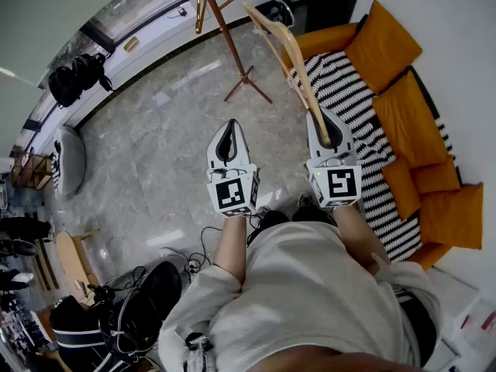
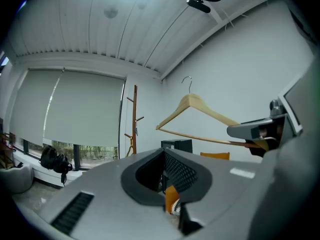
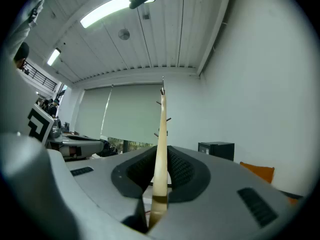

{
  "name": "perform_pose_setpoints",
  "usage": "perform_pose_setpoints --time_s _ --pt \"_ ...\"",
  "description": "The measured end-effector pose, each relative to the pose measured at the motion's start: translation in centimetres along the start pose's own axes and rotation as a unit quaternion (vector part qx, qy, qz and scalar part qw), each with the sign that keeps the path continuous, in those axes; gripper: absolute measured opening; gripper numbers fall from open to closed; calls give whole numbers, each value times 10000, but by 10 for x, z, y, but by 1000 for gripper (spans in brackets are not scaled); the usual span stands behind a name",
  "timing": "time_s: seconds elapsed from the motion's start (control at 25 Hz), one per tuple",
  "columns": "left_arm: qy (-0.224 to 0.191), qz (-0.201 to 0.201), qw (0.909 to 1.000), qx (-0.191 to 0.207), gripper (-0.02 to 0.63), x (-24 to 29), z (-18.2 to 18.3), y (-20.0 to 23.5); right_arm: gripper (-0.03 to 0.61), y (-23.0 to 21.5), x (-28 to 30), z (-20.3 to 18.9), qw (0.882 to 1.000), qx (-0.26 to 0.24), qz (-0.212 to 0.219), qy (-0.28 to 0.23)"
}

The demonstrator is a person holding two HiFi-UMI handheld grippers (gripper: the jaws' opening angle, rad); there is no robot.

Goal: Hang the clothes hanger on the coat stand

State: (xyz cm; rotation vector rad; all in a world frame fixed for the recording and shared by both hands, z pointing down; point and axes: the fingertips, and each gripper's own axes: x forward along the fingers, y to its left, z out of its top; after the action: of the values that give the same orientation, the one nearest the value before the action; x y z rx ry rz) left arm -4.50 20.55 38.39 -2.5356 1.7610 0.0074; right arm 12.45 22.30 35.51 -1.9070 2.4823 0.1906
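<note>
Right gripper clamps clothes hanger, left gripper closed, empty — coat stand well apart, hanging not yet done.

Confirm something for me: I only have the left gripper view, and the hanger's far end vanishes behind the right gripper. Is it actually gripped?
Observer: Yes. In the right gripper view the hanger stands edge-on between the jaws of the right gripper, which are closed on its wooden arm.
Operator: Is it on the coat stand yet?
Observer: No. The head view shows the coat stand ahead and to the left of the hanger, with bare floor between them.
Operator: What lies to the right?
Observer: A sofa with orange cushions, close beside the right gripper.
</note>
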Motion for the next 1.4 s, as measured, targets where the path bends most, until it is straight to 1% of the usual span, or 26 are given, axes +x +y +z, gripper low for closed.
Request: perform_pose_setpoints --time_s 0.2,0.4,0.76,1.04,1.2,1.4 --pt "-22 -95 10000 -1 9 2 -5 -4 46 -1 3 -6 10000 69 -37 1" --pt "18 -133 9999 -60 9 0 -14 5 46 7 10 -15 9999 70 -79 53" --pt "121 -238 9994 -232 9 -5 -30 39 46 32 28 -28 9993 -43 -260 264" --pt "221 -348 9986 -316 9 -18 -31 77 46 64 36 -23 9983 -89 -424 391" --pt "282 -379 9980 -410 9 -5 -44 77 46 66 45 -44 9975 -134 -337 606" --pt "350 -337 9979 -437 9 33 -53 79 46 46 78 -50 9978 -214 -284 554"
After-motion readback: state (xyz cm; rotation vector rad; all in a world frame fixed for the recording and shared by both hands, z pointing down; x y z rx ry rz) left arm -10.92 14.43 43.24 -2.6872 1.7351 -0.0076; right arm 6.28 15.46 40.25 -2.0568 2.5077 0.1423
